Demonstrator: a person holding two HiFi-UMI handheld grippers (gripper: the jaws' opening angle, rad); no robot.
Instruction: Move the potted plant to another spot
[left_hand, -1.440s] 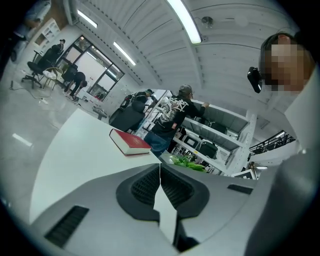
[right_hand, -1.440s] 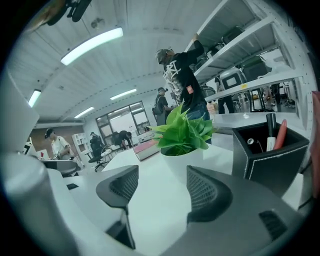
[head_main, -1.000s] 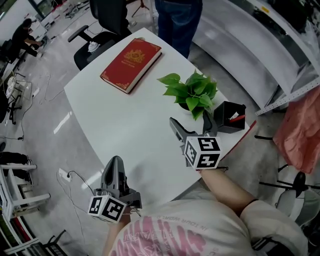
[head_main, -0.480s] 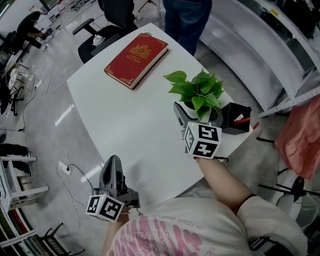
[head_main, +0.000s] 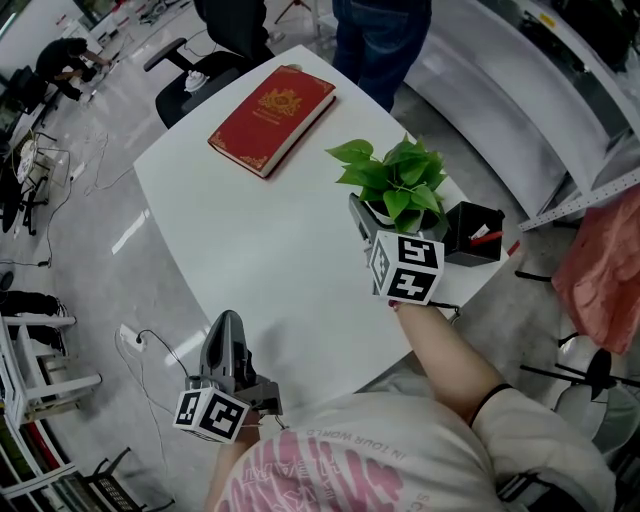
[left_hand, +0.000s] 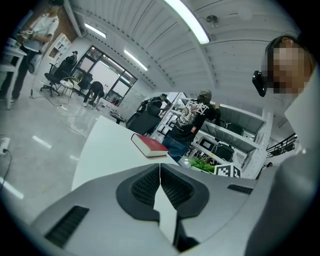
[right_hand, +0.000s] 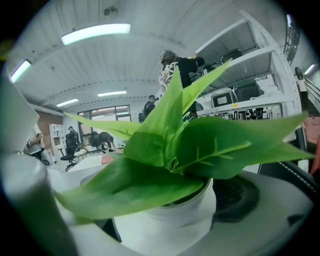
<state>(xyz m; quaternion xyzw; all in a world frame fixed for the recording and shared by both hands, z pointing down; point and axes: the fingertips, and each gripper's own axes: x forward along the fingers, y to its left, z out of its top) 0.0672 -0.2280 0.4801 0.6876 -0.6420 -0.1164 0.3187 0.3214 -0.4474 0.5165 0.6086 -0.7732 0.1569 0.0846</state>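
Approach step: right gripper jaws stand fully apart, the potted plant between them on the desk, ungripped; left gripper jaws closed, empty; next, squeeze evenly, then lift.

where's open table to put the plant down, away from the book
The widest bare patch is the middle of the white table, between the red book and the near edge. The left corner beside the book is also free. The right corner is crowded: potted plant and black box sit close together.
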